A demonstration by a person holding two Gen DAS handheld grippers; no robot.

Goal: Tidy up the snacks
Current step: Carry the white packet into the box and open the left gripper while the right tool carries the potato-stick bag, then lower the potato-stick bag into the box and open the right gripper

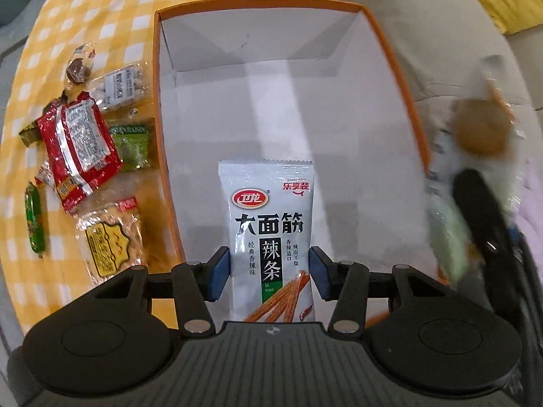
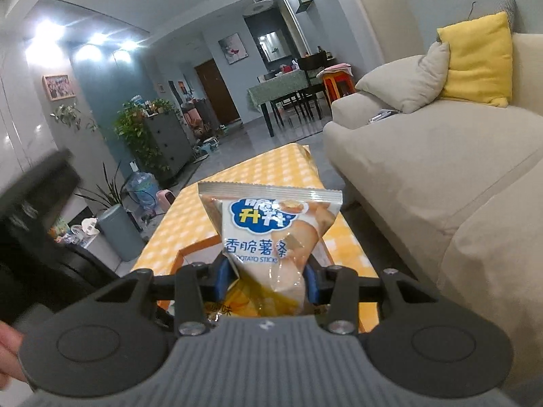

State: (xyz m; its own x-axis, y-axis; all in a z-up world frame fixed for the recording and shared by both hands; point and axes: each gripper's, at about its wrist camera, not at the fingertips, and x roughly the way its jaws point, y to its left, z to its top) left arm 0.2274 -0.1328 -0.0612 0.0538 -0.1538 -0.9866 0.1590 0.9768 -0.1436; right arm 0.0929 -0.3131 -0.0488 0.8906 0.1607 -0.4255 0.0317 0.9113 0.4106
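A heap of snack packets (image 1: 91,156) lies on the table (image 1: 85,0) left of the box (image 1: 383,47), seemingly touching it.

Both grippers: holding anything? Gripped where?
Left gripper clamps the white latiao packet across its lower half, by the side edges. Right gripper pinches the potato sticks bag at its lower middle, crumpling it.
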